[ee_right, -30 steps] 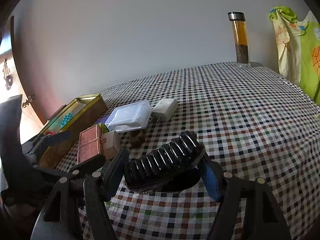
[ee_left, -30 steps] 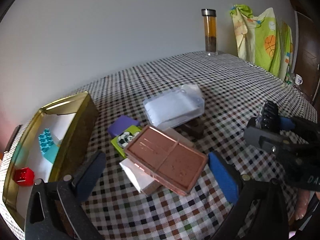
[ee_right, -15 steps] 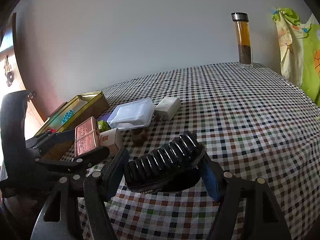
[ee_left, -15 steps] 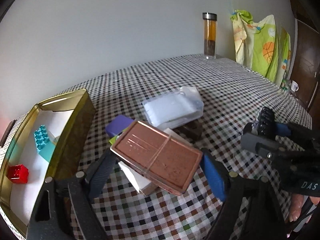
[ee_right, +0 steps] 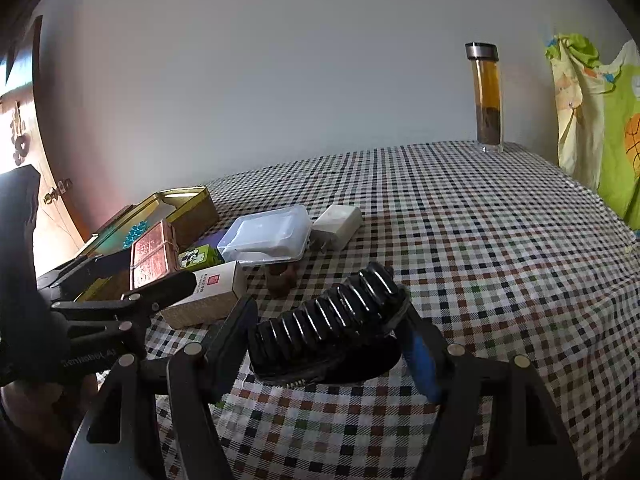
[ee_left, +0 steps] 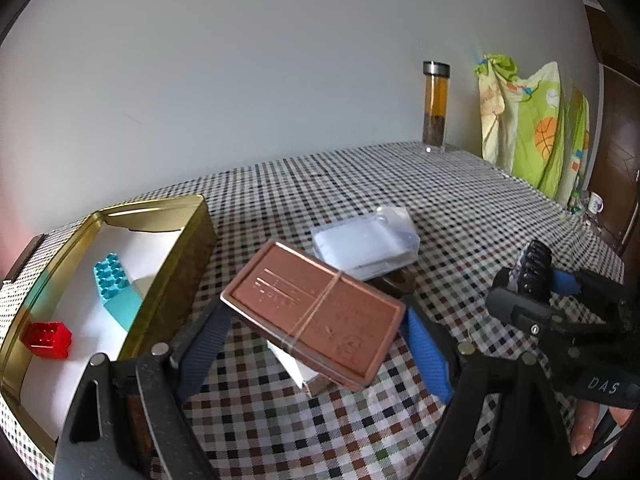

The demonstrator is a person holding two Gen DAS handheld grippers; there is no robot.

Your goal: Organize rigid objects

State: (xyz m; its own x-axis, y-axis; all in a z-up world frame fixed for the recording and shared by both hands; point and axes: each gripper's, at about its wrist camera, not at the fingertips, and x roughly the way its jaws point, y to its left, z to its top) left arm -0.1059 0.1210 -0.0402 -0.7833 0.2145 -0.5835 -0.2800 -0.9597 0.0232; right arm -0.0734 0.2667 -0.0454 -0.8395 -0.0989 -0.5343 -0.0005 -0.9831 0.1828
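Note:
My left gripper (ee_left: 316,326) is shut on a copper-coloured flat tin (ee_left: 316,312), held tilted in the air above a white carton (ee_left: 296,368). The same tin (ee_right: 154,254) shows at the left of the right wrist view, between the left fingers. My right gripper (ee_right: 326,328) is shut on a black ribbed object (ee_right: 332,320), just above the checked cloth. It appears at the right of the left wrist view too, with the black ribbed object (ee_left: 534,268) in it. An open gold tin tray (ee_left: 192,248) at the left holds a teal brick (ee_left: 114,284) and a red brick (ee_left: 48,338).
A clear plastic box (ee_left: 364,244) lies behind the tin. A green panda box (ee_right: 198,258), a white block (ee_right: 338,224) and a small brown object (ee_right: 280,276) sit nearby. A tall bottle (ee_left: 435,108) stands at the far table edge beside a hanging green cloth (ee_left: 532,128).
My left gripper closed on the copper tin and lifted it off the white carton. The right gripper kept still with the black ribbed object.

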